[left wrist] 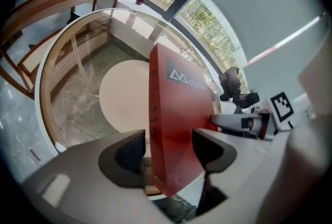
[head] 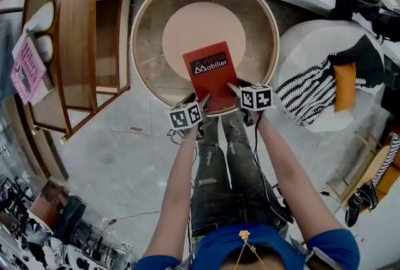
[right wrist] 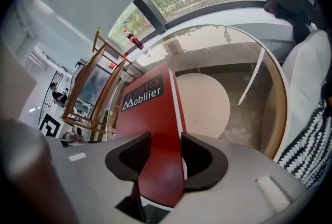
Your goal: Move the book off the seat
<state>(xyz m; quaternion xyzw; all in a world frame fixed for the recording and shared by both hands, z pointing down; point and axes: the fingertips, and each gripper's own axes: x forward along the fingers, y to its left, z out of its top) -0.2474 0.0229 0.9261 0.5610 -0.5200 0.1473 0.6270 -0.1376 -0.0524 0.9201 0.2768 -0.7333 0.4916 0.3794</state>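
Your right claw pinched the near right corner of the red book, which lay lengthwise away from you at the near rim of the seat, while your left claw stood spread around its near left corner

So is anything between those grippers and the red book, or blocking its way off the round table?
Nothing visible. The red book has its near corners between the jaws of the left gripper and right gripper, and the rest of the round glass table is bare.
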